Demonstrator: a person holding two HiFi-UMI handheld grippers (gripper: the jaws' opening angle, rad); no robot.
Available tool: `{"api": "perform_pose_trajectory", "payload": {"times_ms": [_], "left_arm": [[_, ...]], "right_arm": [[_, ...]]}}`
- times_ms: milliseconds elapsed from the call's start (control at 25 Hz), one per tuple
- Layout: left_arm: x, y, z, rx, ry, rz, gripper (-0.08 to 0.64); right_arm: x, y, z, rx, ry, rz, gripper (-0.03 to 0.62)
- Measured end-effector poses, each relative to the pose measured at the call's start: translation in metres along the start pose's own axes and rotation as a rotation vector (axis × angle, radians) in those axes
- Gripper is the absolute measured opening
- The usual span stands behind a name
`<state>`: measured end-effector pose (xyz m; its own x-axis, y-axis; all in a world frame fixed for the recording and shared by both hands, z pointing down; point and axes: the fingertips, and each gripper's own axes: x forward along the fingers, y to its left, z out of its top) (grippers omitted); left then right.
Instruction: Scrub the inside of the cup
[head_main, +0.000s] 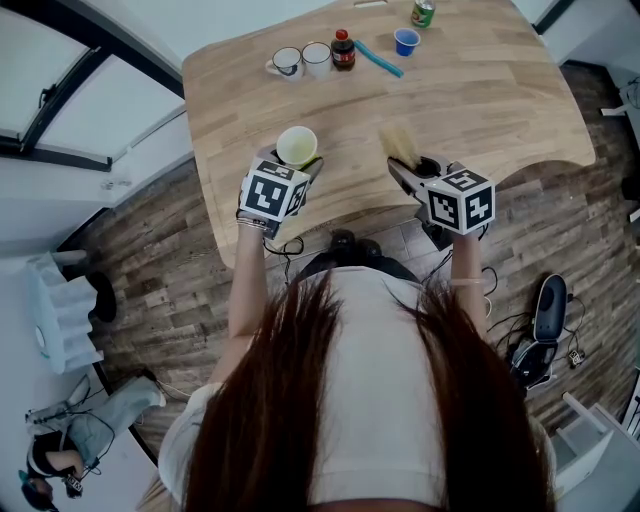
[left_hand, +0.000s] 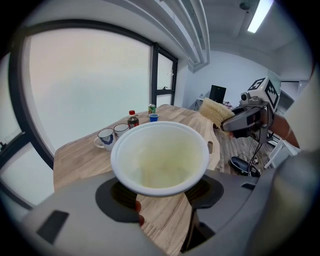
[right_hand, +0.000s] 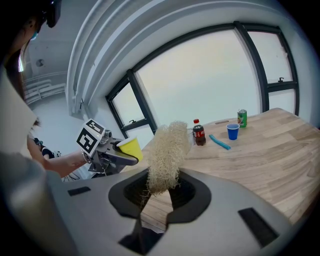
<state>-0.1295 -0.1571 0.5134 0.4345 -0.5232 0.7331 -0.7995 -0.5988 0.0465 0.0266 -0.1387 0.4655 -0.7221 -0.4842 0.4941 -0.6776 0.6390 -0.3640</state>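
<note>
Left tool: the left tool (head_main: 291, 162) sat just left of centre in the head view, its jaws spread wide and pinching the cup's lower sides.
Cup: the cup (left_hand: 160, 157), yellow outside and pale inside, filled the middle of the left gripper view, tilted with its mouth toward the camera, above the near edge of the table (head_main: 500, 95).
Right tool: the right tool (right_hand: 159, 192) had its jaws drawn nearly together, clamping the lower end of the scrubber.
Scrubber: the scrubber (right_hand: 167, 152), a straw-coloured fibrous bundle, stood up out of the jaws; in the head view it lay right of the cup, apart from it.
Far edge of table, top of head view: two mugs (head_main: 300, 59), a dark bottle (head_main: 343, 50), a blue stick (head_main: 378, 58), a blue cup (head_main: 406, 41) and a green can (head_main: 423, 12) stood in a loose row.
</note>
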Motion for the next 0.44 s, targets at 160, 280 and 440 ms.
{"api": "perform_pose_trajectory", "payload": {"times_ms": [160, 280, 440], "left_arm": [[-0.0001, 0.0024, -0.0024, -0.002, 0.002, 0.001, 0.255], [0.0011, 0.0047, -0.0039, -0.006, 0.003, 0.003, 0.255], [0.0025, 0.0094, -0.0054, -0.016, 0.001, 0.006, 0.255]], "right_arm": [[0.0022, 0.0019, -0.0003, -0.001, 0.003, -0.005, 0.081], [0.0039, 0.0017, 0.0000, 0.002, 0.004, -0.008, 0.081], [0.0068, 0.0014, -0.0002, 0.002, 0.008, -0.013, 0.081]]}}
